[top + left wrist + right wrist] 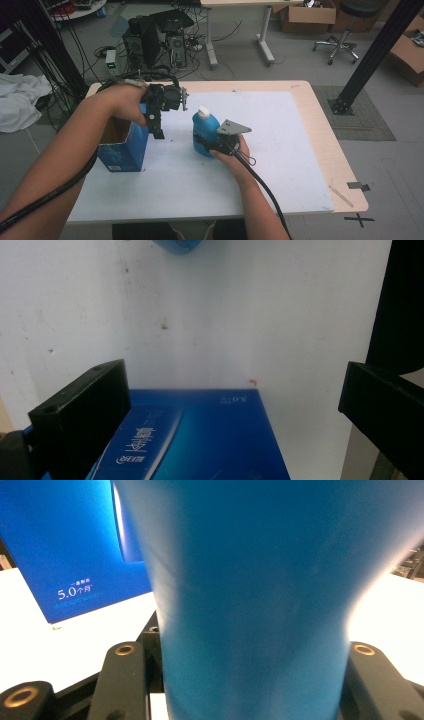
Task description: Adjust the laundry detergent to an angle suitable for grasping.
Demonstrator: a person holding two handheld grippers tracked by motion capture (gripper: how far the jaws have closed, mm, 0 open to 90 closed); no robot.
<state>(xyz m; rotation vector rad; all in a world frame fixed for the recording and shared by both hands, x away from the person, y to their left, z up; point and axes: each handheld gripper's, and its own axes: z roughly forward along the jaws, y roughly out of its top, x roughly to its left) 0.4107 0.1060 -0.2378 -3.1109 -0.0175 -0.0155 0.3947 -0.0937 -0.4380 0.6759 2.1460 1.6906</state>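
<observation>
Centre frame, the right gripper [212, 145] pinches an upright blue bottle [205, 132] with a white cap. At centre left, the left gripper [159, 131] hangs with jaws spread beside an open blue carton [122, 150].

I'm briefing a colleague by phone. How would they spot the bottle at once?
On the white table mat, look near the middle, right of the open blue box. The bottle stands upright between the right gripper jaws; it alone has a white cap.

Blue bottle [250, 605] blurred and cut off in right gripper view, blue box [195, 440] print unreadable
</observation>
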